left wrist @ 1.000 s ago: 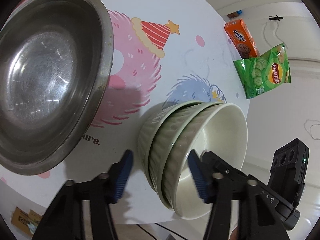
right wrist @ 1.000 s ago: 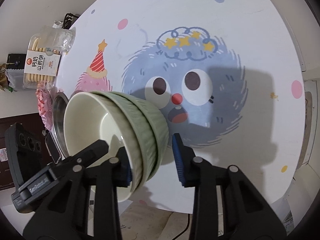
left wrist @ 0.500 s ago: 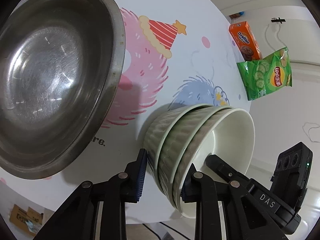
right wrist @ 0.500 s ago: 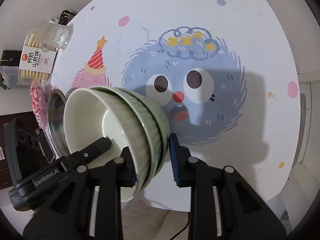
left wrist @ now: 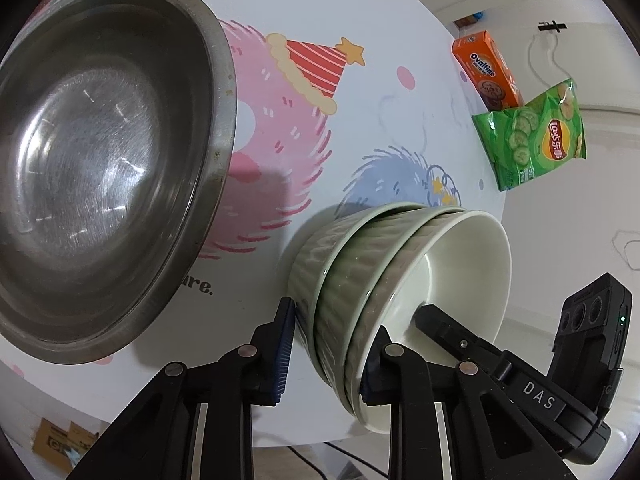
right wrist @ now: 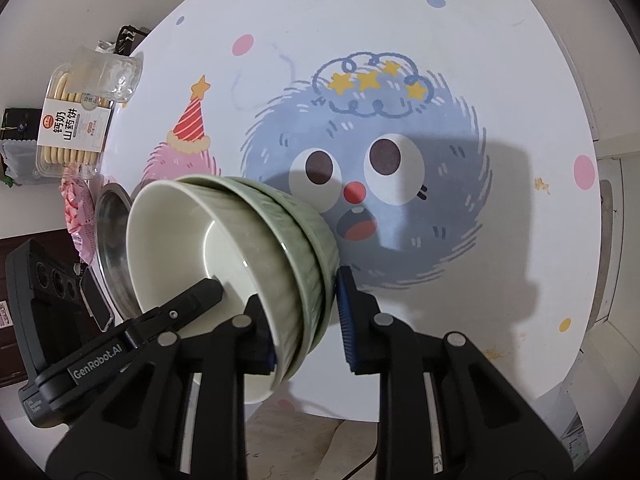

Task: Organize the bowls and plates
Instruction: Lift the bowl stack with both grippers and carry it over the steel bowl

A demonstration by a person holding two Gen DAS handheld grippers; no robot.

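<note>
Round cartoon-print table. Your left claw and right claw both clamp the three nested bowls by opposite rims. Steel basin, left of left claw, empty; stacking done, placing left.

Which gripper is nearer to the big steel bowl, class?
Left. The left gripper clamps the side of the stack of green bowls facing the steel bowl; the right gripper clamps the stack's far side.
</note>
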